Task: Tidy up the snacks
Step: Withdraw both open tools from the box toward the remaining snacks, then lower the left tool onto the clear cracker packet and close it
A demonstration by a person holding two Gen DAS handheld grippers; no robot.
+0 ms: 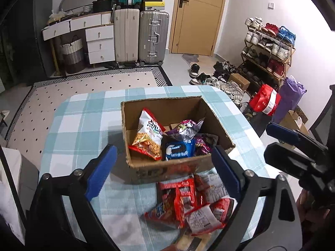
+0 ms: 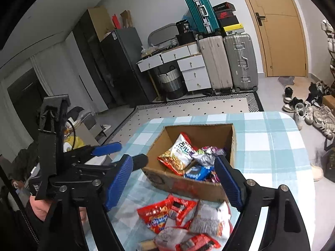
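An open cardboard box stands on the checked tablecloth. Inside lie a red-and-white noodle snack bag, a blue cookie pack and purple packets. A pile of red and white snack packets lies on the cloth in front of the box. My left gripper is open and empty above the pile. My right gripper is open and empty above the pile; it also shows in the left wrist view.
The table's far edge drops to a patterned rug. Suitcases, white drawers and a door stand behind. A shoe rack, loose shoes and a red bag are at the right.
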